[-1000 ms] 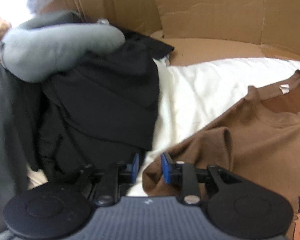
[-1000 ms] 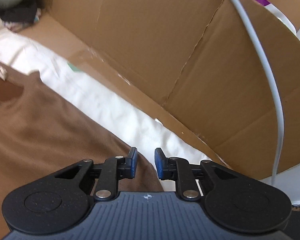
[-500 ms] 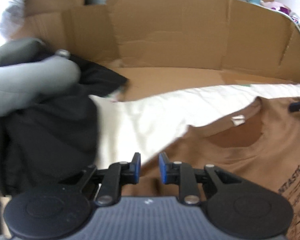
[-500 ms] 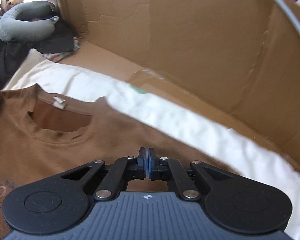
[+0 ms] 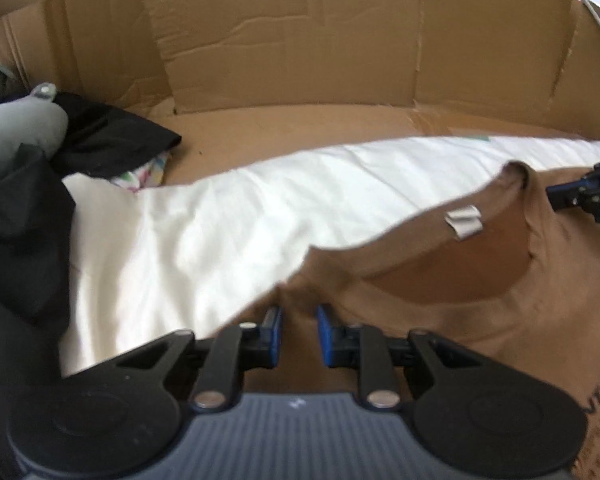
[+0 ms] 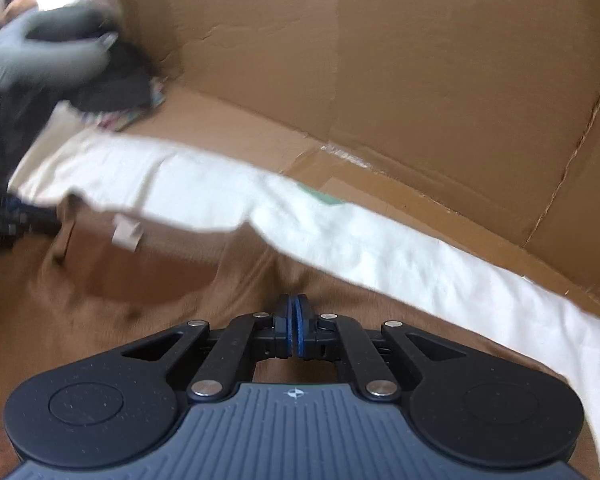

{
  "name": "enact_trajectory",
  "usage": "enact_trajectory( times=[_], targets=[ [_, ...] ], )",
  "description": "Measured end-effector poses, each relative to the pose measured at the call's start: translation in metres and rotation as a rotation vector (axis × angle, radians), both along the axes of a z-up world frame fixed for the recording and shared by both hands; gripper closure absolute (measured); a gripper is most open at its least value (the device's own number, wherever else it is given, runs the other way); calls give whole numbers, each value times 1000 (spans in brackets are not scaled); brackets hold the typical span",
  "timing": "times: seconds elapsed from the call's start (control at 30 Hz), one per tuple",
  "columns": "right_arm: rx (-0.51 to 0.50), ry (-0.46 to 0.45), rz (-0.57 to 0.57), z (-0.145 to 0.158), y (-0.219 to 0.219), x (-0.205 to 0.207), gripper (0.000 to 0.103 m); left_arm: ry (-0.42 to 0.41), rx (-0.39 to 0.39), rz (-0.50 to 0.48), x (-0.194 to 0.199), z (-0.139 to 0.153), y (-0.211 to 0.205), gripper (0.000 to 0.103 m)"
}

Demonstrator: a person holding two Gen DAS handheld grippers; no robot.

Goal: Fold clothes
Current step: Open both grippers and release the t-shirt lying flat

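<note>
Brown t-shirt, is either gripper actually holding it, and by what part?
Right gripper pinches the brown t-shirt at its shoulder beside the collar. Left gripper is open.

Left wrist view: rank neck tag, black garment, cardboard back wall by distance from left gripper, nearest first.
From the left gripper:
1. Neck tag, ahead right, on the brown shirt's collar.
2. Black garment, far left, on the cardboard floor.
3. Cardboard back wall, straight ahead, farthest.

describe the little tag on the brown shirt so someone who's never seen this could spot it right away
A cardboard box wall rings a white sheet, and a brown shirt lies on the sheet. At the back of its round neck opening sits the tag. It is a small pale folded strip, the only light patch on the brown cloth.
</note>
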State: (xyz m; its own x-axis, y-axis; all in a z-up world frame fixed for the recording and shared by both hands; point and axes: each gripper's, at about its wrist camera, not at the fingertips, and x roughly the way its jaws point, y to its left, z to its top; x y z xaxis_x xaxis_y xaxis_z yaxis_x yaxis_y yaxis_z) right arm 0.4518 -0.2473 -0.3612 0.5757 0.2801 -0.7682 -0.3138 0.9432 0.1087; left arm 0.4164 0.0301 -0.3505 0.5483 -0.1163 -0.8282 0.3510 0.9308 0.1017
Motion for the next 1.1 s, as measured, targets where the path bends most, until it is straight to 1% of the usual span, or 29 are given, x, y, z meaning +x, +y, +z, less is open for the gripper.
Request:
enact_trajectory(
  times=[0.03,0.1,0.13,0.23,0.27,0.33,0.4,0.47,0.53,0.63,0.77,0.87,0.93,0.97,1.0,1.07,1.1],
  targets=[
    [36,12,-38,-1,-3,6,97,-10,2,13,2,0,1,89],
    [68,17,-86,-3,-3,12,97,-19,0,36,5,-1,3,92],
    [74,16,-102,-3,-2,15,97,-20,1,43,6,-1,3,92],
    [69,12,-127,0,2,18,97,-19,37,48,11,2,-3,92],
    [73,-2,-129,5,2,16,96,-19,44,58,13,5,-3,92],
    [86,-43,-110,14,2,7,98,-32,35,84,13,12,0,92],
    [85,-44,-76,17,3,-2,98,-40,8,77,10,20,3,92],
    [65,-47,-45,16,7,-11,98,-43,2,63,3,25,2,92],
    [40,-46,-21,11,14,-19,98,-35,-31,42,-5,26,0,92],
    [33,-34,-40,3,26,-18,99,-26,-86,-27,-27,23,-5,89],
    [25,-38,-81,0,41,-10,96,7,-78,-34,-49,15,-14,89],
    [40,-62,-89,14,39,-15,96,26,-80,-15,-61,13,-18,89],
    [93,-74,-115,25,30,-27,88,38,-84,16,-65,14,-20,83],
    [112,-81,-131,29,24,-35,75,46,-84,33,-66,15,-21,82],
    [120,-91,-142,33,19,-43,66,54,-81,48,-68,16,-22,80],
    [124,-100,-157,40,11,-59,65,71,-62,77,-72,21,-27,74],
    [126,-101,-165,44,6,-67,65,84,-56,88,-73,24,-29,67]
  ],
)
